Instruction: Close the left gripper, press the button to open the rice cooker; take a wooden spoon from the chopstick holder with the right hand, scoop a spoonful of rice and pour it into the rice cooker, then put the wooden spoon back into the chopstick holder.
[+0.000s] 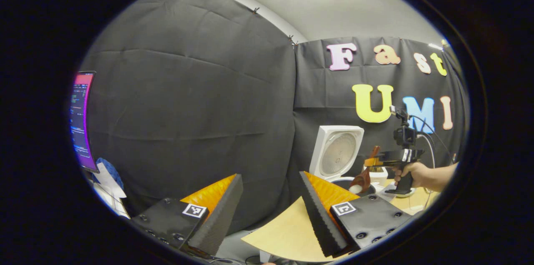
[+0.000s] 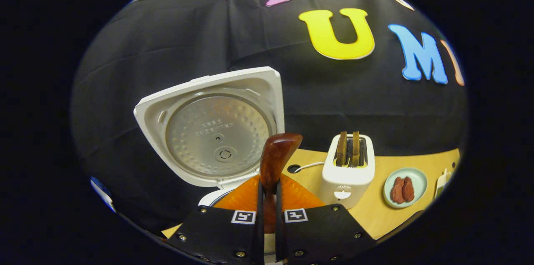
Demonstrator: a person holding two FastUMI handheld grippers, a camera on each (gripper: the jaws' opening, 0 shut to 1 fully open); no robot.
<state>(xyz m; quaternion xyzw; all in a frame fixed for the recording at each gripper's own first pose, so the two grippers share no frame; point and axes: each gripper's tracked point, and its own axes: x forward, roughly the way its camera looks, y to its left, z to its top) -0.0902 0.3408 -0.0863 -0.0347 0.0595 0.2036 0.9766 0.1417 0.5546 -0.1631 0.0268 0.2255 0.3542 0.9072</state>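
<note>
The white rice cooker [image 1: 337, 152] stands at the back of the table with its lid [image 2: 217, 131] raised upright. My right gripper [image 2: 269, 198] is shut on the handle of the brown wooden spoon [image 2: 276, 158]. In the left gripper view, a hand holds that right gripper [image 1: 372, 162] beside the cooker. The spoon [image 1: 363, 176] hangs from it bowl-down over the cooker's pot, with white rice on the bowl. My left gripper [image 1: 269, 215] is open with nothing between its fingers, near the table's left edge and well short of the cooker.
A white toaster [image 2: 348, 169] with two slices stands right of the cooker. A pale green plate [image 2: 417, 181] with brown food lies further right. The wooden table [image 1: 288, 231] ends at the left, where a lit monitor [image 1: 81, 119] and papers [image 1: 108, 181] sit.
</note>
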